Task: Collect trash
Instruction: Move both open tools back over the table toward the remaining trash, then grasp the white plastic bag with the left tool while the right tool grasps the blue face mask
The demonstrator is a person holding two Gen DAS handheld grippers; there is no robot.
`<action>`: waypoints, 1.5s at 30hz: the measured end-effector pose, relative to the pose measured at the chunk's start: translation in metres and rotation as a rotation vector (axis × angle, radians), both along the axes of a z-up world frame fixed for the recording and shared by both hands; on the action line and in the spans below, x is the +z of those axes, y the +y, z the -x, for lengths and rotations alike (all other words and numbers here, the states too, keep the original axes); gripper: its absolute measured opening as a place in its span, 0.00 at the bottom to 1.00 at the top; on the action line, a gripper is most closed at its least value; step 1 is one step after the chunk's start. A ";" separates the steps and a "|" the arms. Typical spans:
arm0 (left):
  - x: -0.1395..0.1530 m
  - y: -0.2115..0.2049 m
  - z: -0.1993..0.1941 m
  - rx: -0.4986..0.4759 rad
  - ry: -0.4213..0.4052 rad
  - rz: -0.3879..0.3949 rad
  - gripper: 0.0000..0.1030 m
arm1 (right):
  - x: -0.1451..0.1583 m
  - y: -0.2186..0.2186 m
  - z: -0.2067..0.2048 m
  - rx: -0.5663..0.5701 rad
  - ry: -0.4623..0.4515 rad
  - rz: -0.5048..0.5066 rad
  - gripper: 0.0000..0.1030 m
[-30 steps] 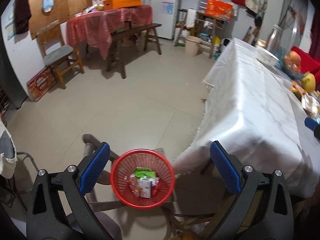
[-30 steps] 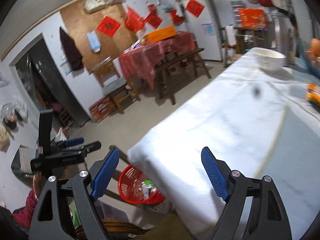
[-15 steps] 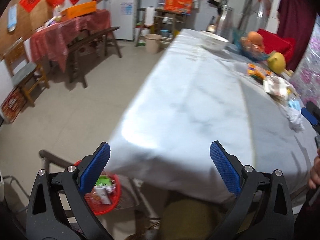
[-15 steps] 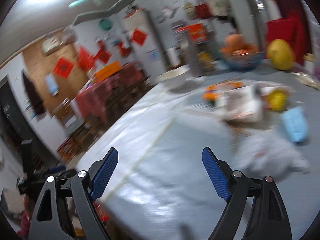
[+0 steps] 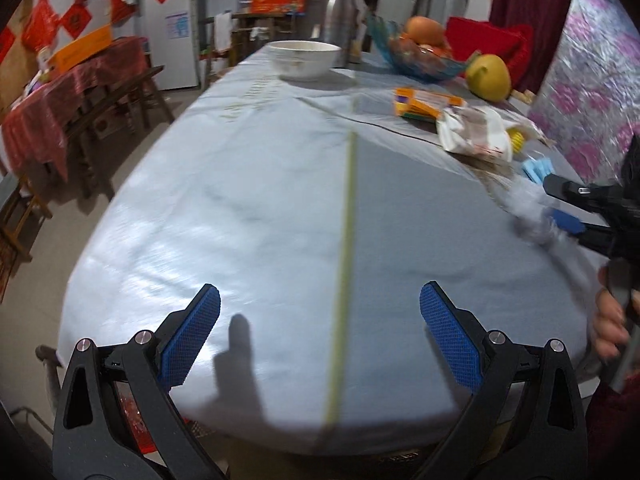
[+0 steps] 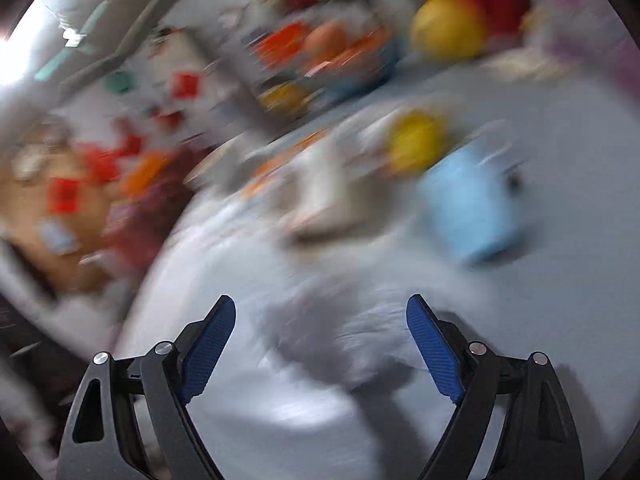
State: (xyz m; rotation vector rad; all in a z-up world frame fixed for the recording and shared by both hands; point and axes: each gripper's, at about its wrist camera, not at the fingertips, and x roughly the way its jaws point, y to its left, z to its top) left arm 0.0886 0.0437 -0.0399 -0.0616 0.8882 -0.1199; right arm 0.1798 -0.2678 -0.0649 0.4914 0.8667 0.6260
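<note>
One crumpled white tissue [image 6: 336, 328] lies on the surface [image 5: 280, 200], just ahead of the right gripper [image 6: 320, 344] and between the lines of its jaws. These jaws have just been closing a little but stand spread, and the pads do not press on the tissue yet. A second ago both cameras looked down at the red basket on the floor; now both look across the surface, so the hands have swung from the basket back to the trash. The left gripper [image 5: 320, 336] hangs over bare cloth, jaws spread and empty. Beyond the tissue lie a blue packet [image 6: 476, 208] and a white wrapper [image 5: 476, 136]. The next pick seems near.
</note>
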 end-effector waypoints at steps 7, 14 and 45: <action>0.001 -0.031 -0.005 -0.073 -0.009 -0.026 0.93 | 0.038 -0.005 0.024 -0.193 -0.261 0.248 0.79; 0.008 -0.066 -0.005 -0.181 -0.043 -0.028 0.93 | 0.027 -0.042 0.008 -0.304 -0.209 0.198 0.79; -0.017 -0.126 -0.059 -0.252 0.011 -0.101 0.94 | -0.013 -0.086 -0.061 -0.351 -0.008 0.374 0.78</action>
